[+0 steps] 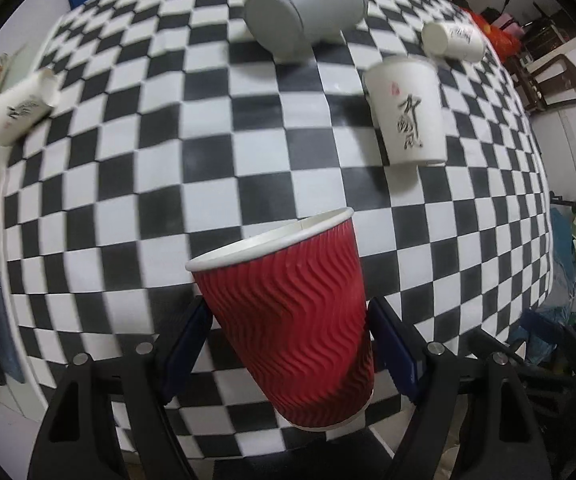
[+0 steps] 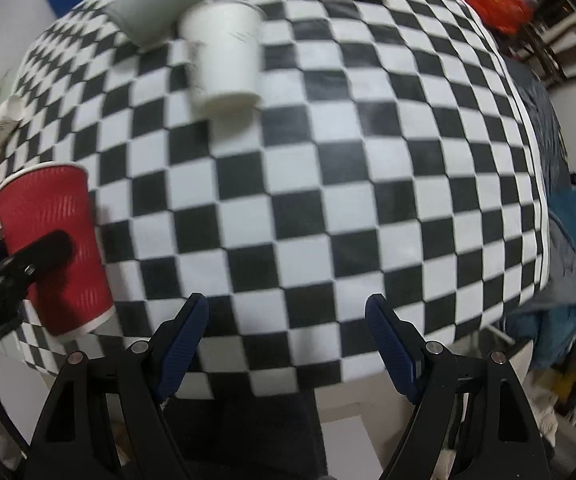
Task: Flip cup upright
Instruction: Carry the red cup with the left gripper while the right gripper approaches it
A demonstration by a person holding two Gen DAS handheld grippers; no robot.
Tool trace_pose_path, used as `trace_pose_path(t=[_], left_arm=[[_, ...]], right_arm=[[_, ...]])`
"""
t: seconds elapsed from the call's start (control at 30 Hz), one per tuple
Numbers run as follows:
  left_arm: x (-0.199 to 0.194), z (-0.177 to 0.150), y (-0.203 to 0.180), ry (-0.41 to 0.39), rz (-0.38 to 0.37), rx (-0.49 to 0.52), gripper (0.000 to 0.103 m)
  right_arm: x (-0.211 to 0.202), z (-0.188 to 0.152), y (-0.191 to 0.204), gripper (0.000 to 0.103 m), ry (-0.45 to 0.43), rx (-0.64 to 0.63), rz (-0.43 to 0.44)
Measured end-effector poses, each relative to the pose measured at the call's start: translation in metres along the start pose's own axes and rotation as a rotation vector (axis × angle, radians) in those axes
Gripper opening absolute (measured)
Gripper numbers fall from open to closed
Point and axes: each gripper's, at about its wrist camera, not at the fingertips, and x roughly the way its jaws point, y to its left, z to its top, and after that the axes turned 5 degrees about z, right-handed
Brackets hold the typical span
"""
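Note:
A red ribbed paper cup (image 1: 291, 320) sits between the blue pads of my left gripper (image 1: 288, 332), mouth up and tilted left, over the near edge of the checkered table (image 1: 248, 140). The jaws are closed against its sides. In the right wrist view the same red cup (image 2: 54, 248) stands at the far left with a black finger (image 2: 46, 252) across it. My right gripper (image 2: 286, 320) is open and empty above the table's near edge.
A white printed cup (image 1: 405, 112) stands mouth up at mid right. A grey cup (image 1: 303, 12) lies on its side at the back. White cups lie on their sides at the back right (image 1: 453, 40) and left (image 1: 22, 106). Clutter lines the left edge.

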Motion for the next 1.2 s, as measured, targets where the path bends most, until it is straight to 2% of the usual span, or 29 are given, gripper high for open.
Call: trace_pose_path(t=[0.13, 0.37, 0.47, 0.57, 0.77, 0.97, 1.07, 1.13, 1.2], left_arm=[[0.014, 0.005, -0.009, 0.006, 0.028, 0.017, 0.078], [0.015, 0.007, -0.021, -0.002, 0.071, 0.03, 0.081], [0.015, 0.004, -0.019, 0.004, 0.066, 0.01, 0.082], [0.02, 0.008, -0.022, 0.023, 0.068, -0.013, 0.09], [0.017, 0.004, -0.015, 0.012, 0.055, -0.068, 0.092], [-0.024, -0.01, 0.002, -0.055, 0.009, -0.143, 0.093], [-0.052, -0.02, 0.018, -0.131, -0.017, -0.175, 0.093], [-0.071, -0.031, 0.03, -0.214, 0.02, -0.188, 0.093], [-0.079, -0.038, 0.044, -0.266, 0.083, -0.206, 0.093]], right_arm=[[0.006, 0.001, -0.019, 0.082, 0.01, 0.019, -0.003], [0.012, 0.012, -0.024, 0.082, 0.013, 0.011, 0.012], [0.014, 0.013, -0.021, 0.082, 0.01, 0.008, 0.017], [0.013, 0.019, -0.018, 0.083, 0.002, 0.008, 0.023], [0.01, 0.021, -0.005, 0.083, -0.01, -0.009, 0.052], [-0.006, 0.031, 0.001, 0.083, -0.019, -0.027, 0.114], [-0.015, 0.032, 0.008, 0.083, -0.022, -0.055, 0.166], [-0.022, 0.036, 0.02, 0.083, -0.026, -0.089, 0.203], [-0.027, 0.037, 0.032, 0.083, -0.024, -0.126, 0.228]])
